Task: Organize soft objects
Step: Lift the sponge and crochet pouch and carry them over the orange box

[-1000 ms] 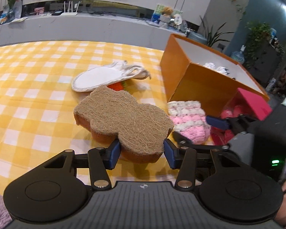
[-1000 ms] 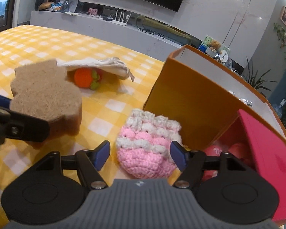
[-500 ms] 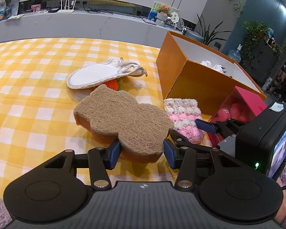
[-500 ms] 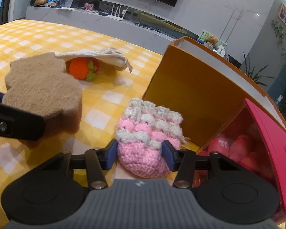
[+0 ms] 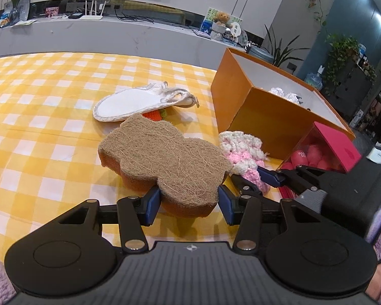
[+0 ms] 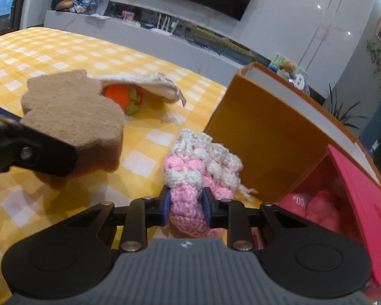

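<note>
My left gripper is shut on a bear-shaped brown sponge with an orange underside, held just above the yellow checked tablecloth. My right gripper is shut on a pink and white crocheted pouch and squeezes its near end. The pouch also shows in the left wrist view, right of the sponge. The sponge shows in the right wrist view at left. An open orange box stands at the right.
A white cloth slipper lies behind the sponge over an orange knitted toy. A pink box with pink soft balls stands against the orange box's near side. A grey counter runs behind the table.
My right gripper has closed from wide open onto the crocheted pouch and squeezed it narrow. My left gripper has kept its hold on the sponge and lifted it slightly.
</note>
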